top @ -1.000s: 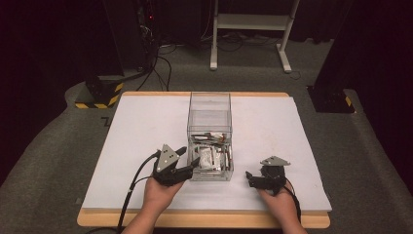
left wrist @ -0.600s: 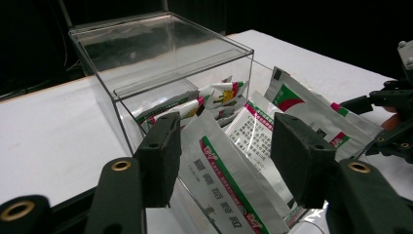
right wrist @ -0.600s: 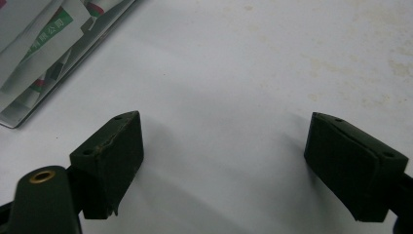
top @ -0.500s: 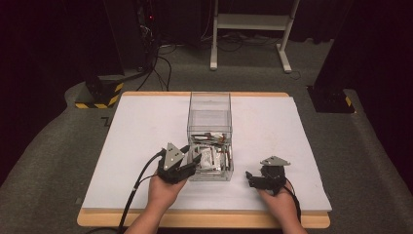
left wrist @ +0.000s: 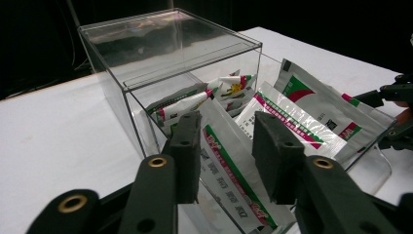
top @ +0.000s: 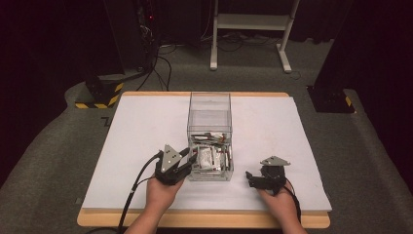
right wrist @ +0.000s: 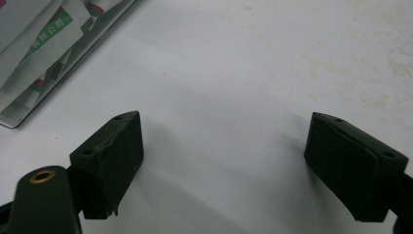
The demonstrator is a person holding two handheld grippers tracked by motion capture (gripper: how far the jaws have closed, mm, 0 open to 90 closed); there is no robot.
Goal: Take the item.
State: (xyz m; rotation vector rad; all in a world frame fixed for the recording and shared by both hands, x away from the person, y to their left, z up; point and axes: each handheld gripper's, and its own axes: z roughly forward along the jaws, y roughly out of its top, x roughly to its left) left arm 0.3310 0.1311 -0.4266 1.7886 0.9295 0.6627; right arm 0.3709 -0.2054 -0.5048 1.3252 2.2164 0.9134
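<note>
My left gripper [left wrist: 226,156] is at the near, open end of the clear box [top: 209,114], its jaws parted and standing either side of the upright edge of a white sachet [left wrist: 234,170] with a red and green stripe; nothing is pinched yet, and I cannot tell from the left gripper view whether either pad already touches the foil. The box sits at the middle of the white tabletop [top: 136,141], lying on its side with its mouth toward me, and the sachets are crowded in that mouth, some leaning out over the lip. My right gripper [right wrist: 224,161] hangs wide open and empty just above the bare tabletop to the right of the box, holding nothing down. That is my main worry: the box looks light and nothing braces it, so if I close on a sachet and pull, I judge the whole box may slide toward me or twist rather than give up the packet. The sachets overlap closely, so the jaws could easily take two at once, or drag a neighbour [left wrist: 287,122] out onto the tabletop. The foil looks slick and I am on a thin edge, so a shallow bite may slip off. My left jaw also stands near the box's side wall [left wrist: 141,126], and closing off-line could catch that wall instead.
</note>
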